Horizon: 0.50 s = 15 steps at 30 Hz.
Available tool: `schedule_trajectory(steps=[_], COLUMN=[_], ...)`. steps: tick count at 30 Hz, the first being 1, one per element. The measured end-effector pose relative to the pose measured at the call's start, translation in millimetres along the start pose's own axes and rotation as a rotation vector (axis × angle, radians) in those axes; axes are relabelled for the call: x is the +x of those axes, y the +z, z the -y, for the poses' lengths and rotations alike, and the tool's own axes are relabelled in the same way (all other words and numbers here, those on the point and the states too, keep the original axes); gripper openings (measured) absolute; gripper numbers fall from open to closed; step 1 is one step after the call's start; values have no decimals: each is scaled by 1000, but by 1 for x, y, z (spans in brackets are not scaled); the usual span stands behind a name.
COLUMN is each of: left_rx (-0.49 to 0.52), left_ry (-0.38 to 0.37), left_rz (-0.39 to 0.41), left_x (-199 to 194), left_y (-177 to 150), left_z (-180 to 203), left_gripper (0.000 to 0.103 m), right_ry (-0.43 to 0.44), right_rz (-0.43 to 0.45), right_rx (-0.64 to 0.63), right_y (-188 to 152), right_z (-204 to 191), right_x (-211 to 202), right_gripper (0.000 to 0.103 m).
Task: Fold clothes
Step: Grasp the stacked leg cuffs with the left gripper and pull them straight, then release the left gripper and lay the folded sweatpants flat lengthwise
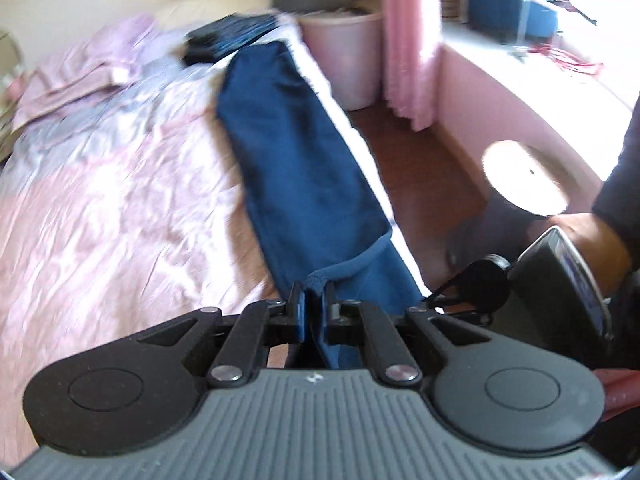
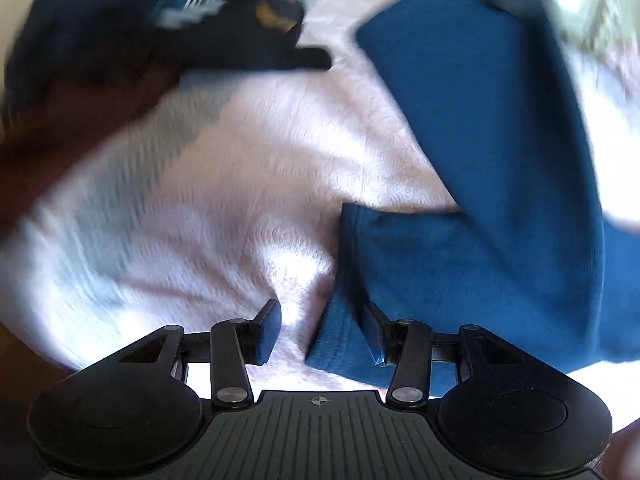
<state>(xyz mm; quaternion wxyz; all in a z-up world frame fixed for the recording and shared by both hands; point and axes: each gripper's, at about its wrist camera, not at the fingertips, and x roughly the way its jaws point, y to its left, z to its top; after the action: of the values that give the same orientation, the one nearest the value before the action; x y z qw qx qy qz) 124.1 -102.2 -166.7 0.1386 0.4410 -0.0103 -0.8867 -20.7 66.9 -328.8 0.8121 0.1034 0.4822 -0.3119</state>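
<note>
A long blue garment (image 1: 296, 160) lies stretched along the right edge of the pink bed (image 1: 112, 208). My left gripper (image 1: 314, 300) is shut on the garment's near end, with blue cloth pinched between the fingers. In the right wrist view the same blue garment (image 2: 500, 208) lies on the bed at the right, with a folded corner near the gripper. My right gripper (image 2: 324, 320) is open; the blue cloth edge lies between its fingers against the right finger (image 2: 374, 328). The right wrist view is blurred by motion.
A dark folded garment with a light print (image 1: 228, 36) lies at the far end of the bed, also in the right wrist view (image 2: 224, 16). Pink bedding (image 1: 76, 72) is bunched at the far left. A pink bin (image 1: 348, 56), pink curtain and wooden floor (image 1: 416, 176) lie right of the bed.
</note>
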Motion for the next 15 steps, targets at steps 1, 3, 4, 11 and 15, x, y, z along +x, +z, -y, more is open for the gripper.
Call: schedule_trajectory(steps=[1,3,4,11,15], left_rx=[16,36,35,86,102], left_ry=[-13,-31,-37,-53,-91], left_rz=[10,30,42,75,85], left_x=[0,-1,-2,-6,-11], left_y=[-1,-3,-2,3,1], left_z=[1,-1,-1,2,17], left_gripper=[5,5,5,5,5], right_ry=[-52,-134,-146,-209,-183], right_rz=[-6,-44,-60,-110,-33], right_rx=[-45,-111,-143,-199,-153], right_y=[1,4,3,5,16], right_z=[-6,-14,-17,-19,-26], right_x=[1,6,8,20,-9], right_gripper=[46,46,46,12,7])
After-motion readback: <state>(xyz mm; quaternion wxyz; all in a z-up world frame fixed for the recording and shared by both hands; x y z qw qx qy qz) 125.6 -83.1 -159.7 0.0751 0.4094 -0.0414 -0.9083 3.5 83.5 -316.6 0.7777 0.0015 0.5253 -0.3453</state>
